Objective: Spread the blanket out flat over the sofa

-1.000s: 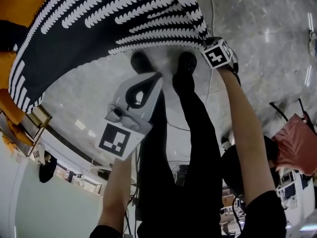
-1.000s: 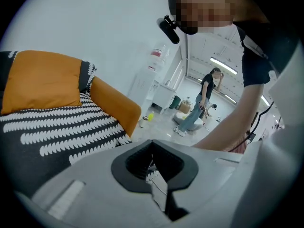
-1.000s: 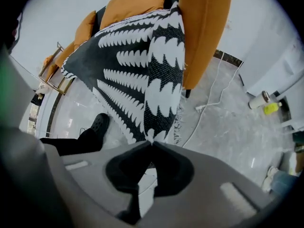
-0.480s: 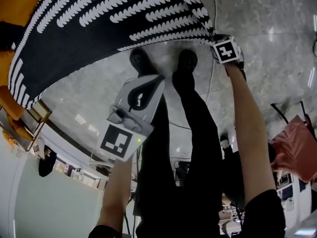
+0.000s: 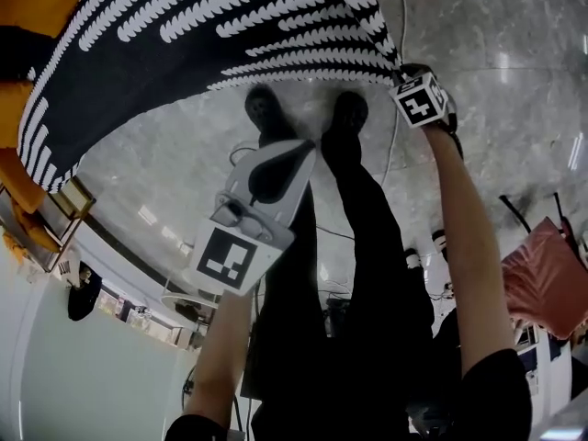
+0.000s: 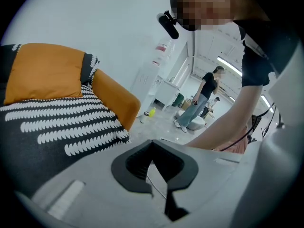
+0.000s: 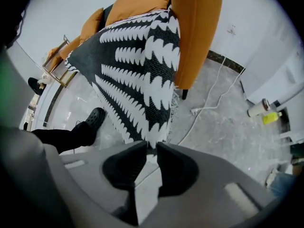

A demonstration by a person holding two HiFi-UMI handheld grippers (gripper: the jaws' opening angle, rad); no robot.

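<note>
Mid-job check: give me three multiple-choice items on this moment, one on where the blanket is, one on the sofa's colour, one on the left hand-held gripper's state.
1. Where is the blanket?
A. Heaped on the floor
B. Draped over the sofa
C. Folded on a chair

2. What colour is the sofa?
A. Orange
B. Green
C. White

3. How does the left hand-held gripper stand?
A. Clamped on the blanket
B. Wide open round a cushion
C. Shut, holding nothing

Answers:
1 B: the blanket lies across the sofa and hangs off its front edge.
2 A: its arm and cushions show orange beside the black-and-white pattern.
3 C: the jaw tips meet, with nothing between them.
</note>
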